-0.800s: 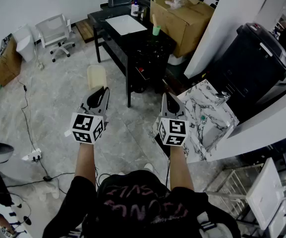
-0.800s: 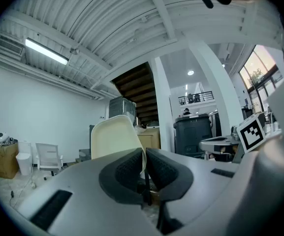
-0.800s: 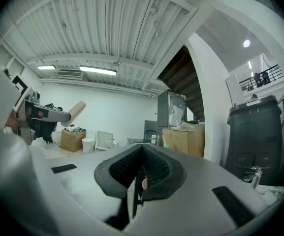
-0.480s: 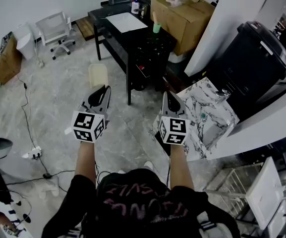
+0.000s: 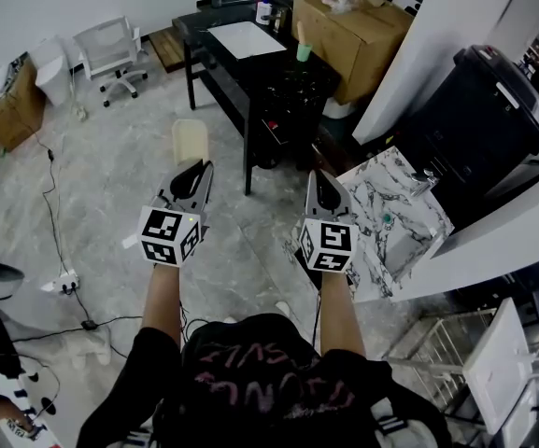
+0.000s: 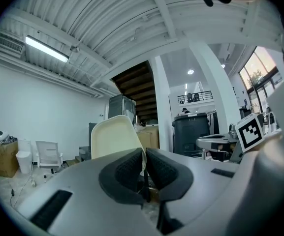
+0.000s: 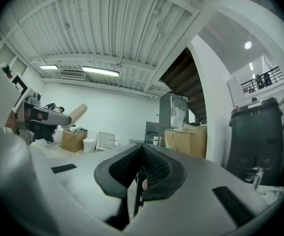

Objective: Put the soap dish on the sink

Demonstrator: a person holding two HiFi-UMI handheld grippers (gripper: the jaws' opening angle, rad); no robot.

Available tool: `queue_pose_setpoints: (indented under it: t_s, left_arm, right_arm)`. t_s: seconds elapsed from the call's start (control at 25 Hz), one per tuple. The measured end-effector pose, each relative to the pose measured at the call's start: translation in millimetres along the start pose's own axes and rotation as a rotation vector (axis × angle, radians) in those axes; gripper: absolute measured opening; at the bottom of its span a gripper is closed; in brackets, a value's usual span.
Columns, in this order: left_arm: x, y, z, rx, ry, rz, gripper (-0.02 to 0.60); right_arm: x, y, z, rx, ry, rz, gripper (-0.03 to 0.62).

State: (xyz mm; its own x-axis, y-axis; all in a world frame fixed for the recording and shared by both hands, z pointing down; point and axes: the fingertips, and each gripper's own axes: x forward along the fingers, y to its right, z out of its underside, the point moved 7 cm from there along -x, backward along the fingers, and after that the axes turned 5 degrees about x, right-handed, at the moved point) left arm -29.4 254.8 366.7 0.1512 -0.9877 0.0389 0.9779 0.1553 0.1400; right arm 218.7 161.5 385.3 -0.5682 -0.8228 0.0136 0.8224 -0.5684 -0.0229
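Note:
A cream soap dish (image 5: 189,143) sticks out forward from my left gripper (image 5: 194,169), which is shut on its near edge. In the left gripper view the soap dish (image 6: 114,136) stands upright above the closed pads (image 6: 127,168). My right gripper (image 5: 319,177) is held level beside it, shut, with nothing between its jaws (image 7: 141,154). The marble sink counter (image 5: 367,194) with its small tap (image 5: 421,181) lies just right of the right gripper. From the right gripper view the soap dish (image 7: 76,113) shows at the far left.
A black desk (image 5: 250,63) with a white sheet and a green cup stands ahead, with a cardboard box (image 5: 348,21) behind it. A big black bin (image 5: 479,124) stands beyond the sink. White office chair (image 5: 108,54) and cables (image 5: 59,241) lie on the marble floor to the left.
Both grippers hold the same pose. The desk, box and floor have slid slightly down and right in the head view as the person moves forward.

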Motion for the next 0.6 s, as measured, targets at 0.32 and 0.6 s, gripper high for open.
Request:
queue_pose_setpoints:
  t_s: [0.32,0.6]
  left_arm:
    - [1.5,-11.4,2.8,0.008,-0.004,0.013,0.034]
    - [15.8,-23.9,5.5,0.001,-0.009,0.012,0.035]
  right_arm:
    - [9.3,-8.9,5.3,0.007,-0.020,0.001,0.014]
    - [27.7,-4.3,5.3,0.005,-0.027,0.003,0.014]
